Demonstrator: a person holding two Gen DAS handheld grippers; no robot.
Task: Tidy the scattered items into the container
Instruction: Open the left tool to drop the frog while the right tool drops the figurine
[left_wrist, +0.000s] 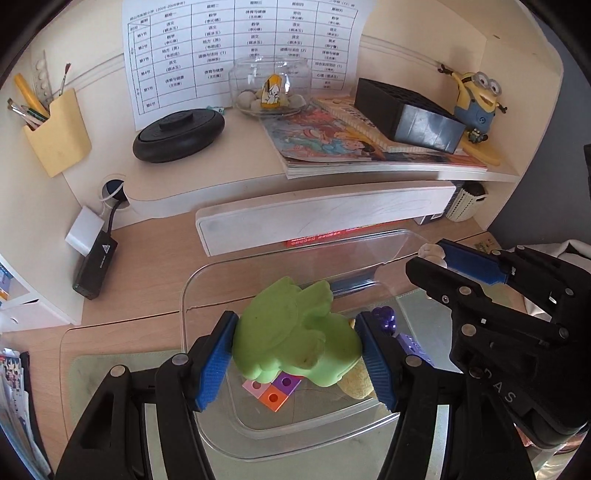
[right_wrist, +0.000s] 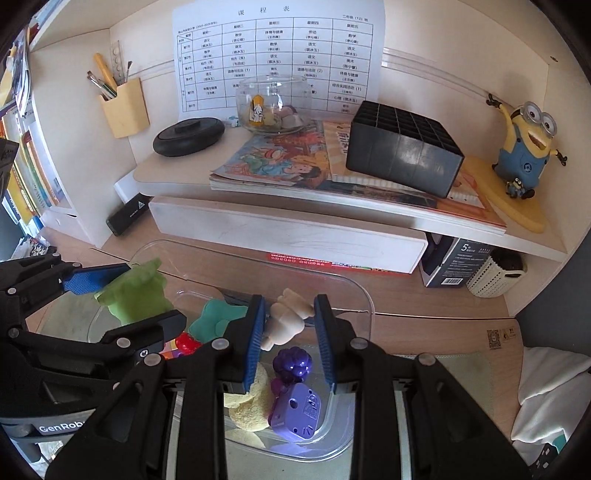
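A clear plastic container (left_wrist: 207, 273) stands on the wooden desk. My left gripper (left_wrist: 295, 321) is shut on a green foam toy (left_wrist: 291, 332) and holds it over the container. Below it lie coloured cubes (left_wrist: 273, 391), a yellow plush (left_wrist: 356, 384) and a purple toy (left_wrist: 410, 345). In the right wrist view my right gripper (right_wrist: 290, 301) is shut on a small cream figure (right_wrist: 286, 321) above the container's rim (right_wrist: 365, 295). A teal toy (right_wrist: 214, 317), the purple toy (right_wrist: 295, 406) and the yellow plush (right_wrist: 247, 406) lie inside. The left gripper (right_wrist: 147, 291) holds the green toy (right_wrist: 136, 291) close by on the left.
A white shelf riser (left_wrist: 325, 218) stands just behind the container, bearing books (left_wrist: 332, 144), a black grid box (left_wrist: 406, 114), a glass jar (left_wrist: 269, 86) and a black round disc (left_wrist: 179, 134). A black adapter (left_wrist: 96, 266) lies at left. White cloth (right_wrist: 550, 398) lies at right.
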